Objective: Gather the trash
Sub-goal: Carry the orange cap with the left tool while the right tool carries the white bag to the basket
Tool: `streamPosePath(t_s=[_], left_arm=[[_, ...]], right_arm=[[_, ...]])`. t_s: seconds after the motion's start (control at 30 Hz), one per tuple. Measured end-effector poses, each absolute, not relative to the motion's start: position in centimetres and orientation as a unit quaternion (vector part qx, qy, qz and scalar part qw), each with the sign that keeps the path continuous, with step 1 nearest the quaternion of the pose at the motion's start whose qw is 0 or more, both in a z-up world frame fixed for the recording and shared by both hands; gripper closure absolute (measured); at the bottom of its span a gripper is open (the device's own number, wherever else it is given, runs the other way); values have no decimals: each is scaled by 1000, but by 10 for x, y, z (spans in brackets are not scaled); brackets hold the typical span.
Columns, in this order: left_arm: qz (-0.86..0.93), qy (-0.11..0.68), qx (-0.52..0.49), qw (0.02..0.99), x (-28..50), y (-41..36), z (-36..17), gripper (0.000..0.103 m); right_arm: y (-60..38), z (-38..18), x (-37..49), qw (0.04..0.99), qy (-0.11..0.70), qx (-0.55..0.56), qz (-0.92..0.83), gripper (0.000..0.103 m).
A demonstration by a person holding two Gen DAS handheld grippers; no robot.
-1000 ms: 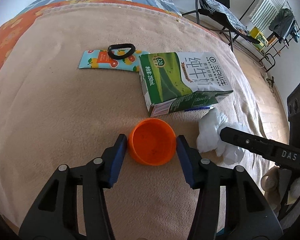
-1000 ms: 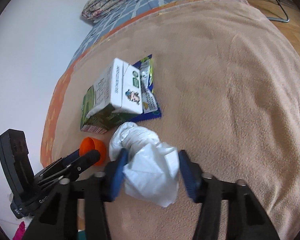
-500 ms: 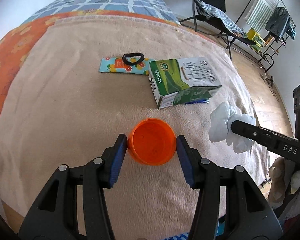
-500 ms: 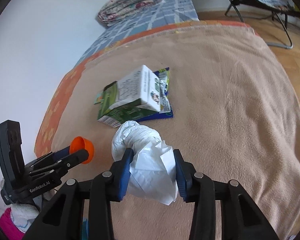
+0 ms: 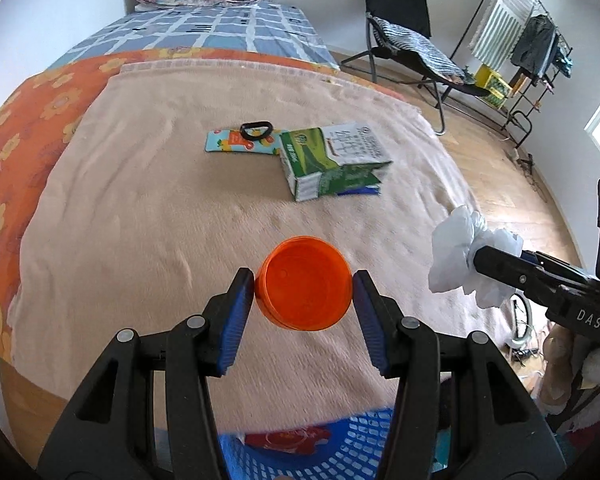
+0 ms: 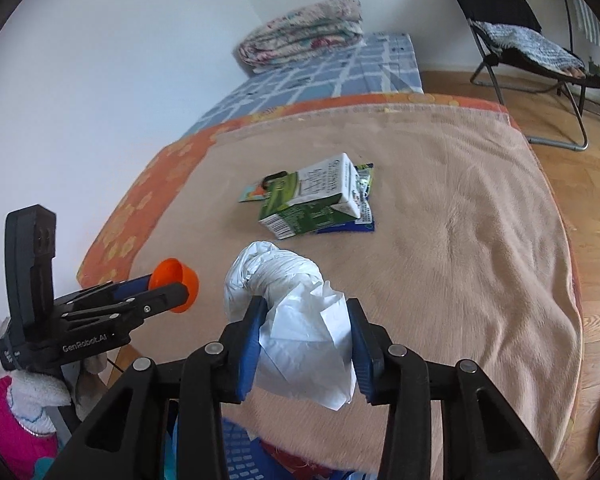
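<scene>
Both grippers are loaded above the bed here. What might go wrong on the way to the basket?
1. The orange cup is pinched only at its sides by the left gripper, so it may slip out.
2. The crumpled white bag in the right gripper is soft and bulges out loosely; it might slide free.
3. The blue basket is barely visible at the bed edge, so drops could miss.

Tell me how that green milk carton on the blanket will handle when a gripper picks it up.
The milk carton lies on its side with flat faces, so it probably won't roll. Its corners look creased, so it is likely empty, light, and may cave under the fingers. It overlaps a blue wrapper, which might drag along when lifted.
</scene>
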State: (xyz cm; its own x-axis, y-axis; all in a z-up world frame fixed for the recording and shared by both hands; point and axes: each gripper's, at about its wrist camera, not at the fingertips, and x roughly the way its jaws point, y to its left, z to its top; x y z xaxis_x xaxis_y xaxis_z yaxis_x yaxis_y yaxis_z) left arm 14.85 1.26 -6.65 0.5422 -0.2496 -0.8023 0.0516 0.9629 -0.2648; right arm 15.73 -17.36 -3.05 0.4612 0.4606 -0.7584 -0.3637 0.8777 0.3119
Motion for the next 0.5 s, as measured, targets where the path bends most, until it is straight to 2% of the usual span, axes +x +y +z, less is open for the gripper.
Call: streamPosePath(t_s=[0.5], left_arm=[[-114,481,-97,864,65,14,-75,51]], right_arm=[[-175,-32,74,854,437,33,281,62]])
